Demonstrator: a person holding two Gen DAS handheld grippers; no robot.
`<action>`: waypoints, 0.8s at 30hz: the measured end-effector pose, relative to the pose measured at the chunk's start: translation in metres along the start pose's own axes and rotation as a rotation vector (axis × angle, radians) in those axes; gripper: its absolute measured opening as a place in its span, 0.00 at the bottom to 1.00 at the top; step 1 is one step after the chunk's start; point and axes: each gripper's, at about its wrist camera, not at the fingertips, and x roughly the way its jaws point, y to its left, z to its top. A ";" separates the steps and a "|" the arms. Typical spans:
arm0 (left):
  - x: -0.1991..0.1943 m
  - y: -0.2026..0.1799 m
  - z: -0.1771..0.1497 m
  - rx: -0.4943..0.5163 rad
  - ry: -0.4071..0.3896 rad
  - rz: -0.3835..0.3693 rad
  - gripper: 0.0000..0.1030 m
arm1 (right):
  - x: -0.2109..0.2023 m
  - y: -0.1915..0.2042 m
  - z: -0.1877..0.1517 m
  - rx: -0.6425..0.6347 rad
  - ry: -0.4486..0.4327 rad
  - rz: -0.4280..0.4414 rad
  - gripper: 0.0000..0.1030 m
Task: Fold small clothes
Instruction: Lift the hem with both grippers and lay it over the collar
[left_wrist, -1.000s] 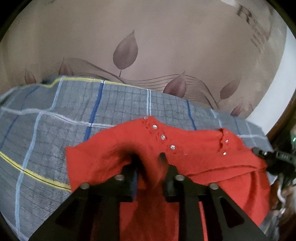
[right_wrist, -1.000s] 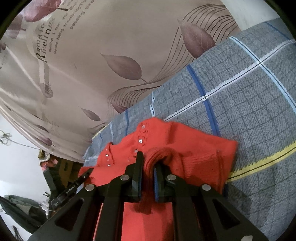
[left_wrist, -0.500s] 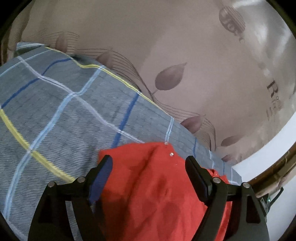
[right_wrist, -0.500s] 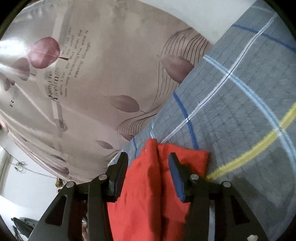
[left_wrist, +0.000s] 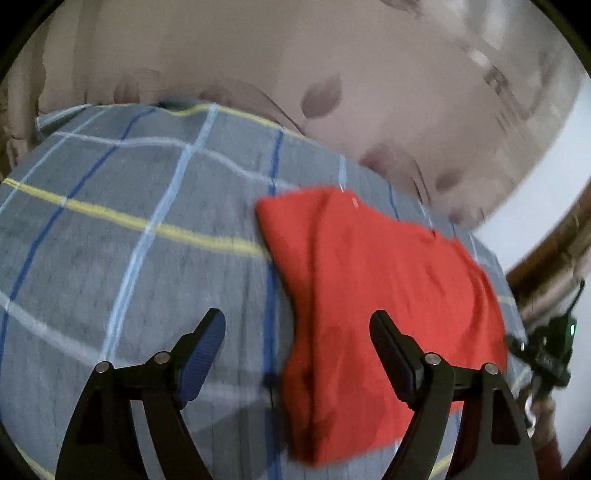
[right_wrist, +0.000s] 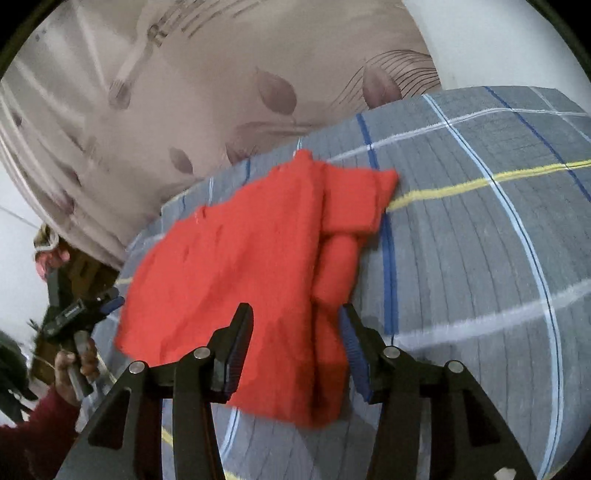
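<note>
In the left wrist view, your left gripper (left_wrist: 297, 334) hangs above the grey plaid cloth (left_wrist: 129, 258), jaws spread wide and holding nothing. The left finger (left_wrist: 201, 350) shows a ribbed blue pad over bare cloth; the right finger (left_wrist: 397, 356) overlaps the garment's image, though contact cannot be confirmed.

The red knit garment (left_wrist: 373, 306) lies folded on the cloth, right of centre. Its long axis runs from the near edge up and away toward the curtain (left_wrist: 332, 66), with a squared corner at the far left end. The fabric is soft with a fine knit grain, though motion blur hides detail. At the far right edge, your right gripper (left_wrist: 546, 354) appears as a dark shape.

In the right wrist view, your left gripper (right_wrist: 79, 314) appears at the far left, in a hand with a dark red sleeve. The garment (right_wrist: 236, 266) lies across the centre, its long axis running diagonally from lower left to upper right, with a narrower folded band along its right side. Your right gripper (right_wrist: 297, 341) hangs over the garment's near edge, jaws apart and holding nothing. The plaid cloth (right_wrist: 480, 258) is ribbed, crossed by blue, white and yellow lines. The curtain (right_wrist: 184, 92) behind carries a leaf print.
</note>
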 end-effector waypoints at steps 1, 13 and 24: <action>-0.001 -0.003 -0.007 0.012 0.005 -0.004 0.78 | 0.000 0.001 -0.005 0.001 0.008 0.006 0.45; -0.006 -0.023 -0.051 0.056 0.080 0.009 0.06 | -0.004 -0.003 -0.017 0.026 0.060 -0.021 0.04; -0.019 -0.023 -0.064 0.078 0.086 0.017 0.06 | -0.023 -0.015 -0.026 0.045 0.061 -0.026 0.06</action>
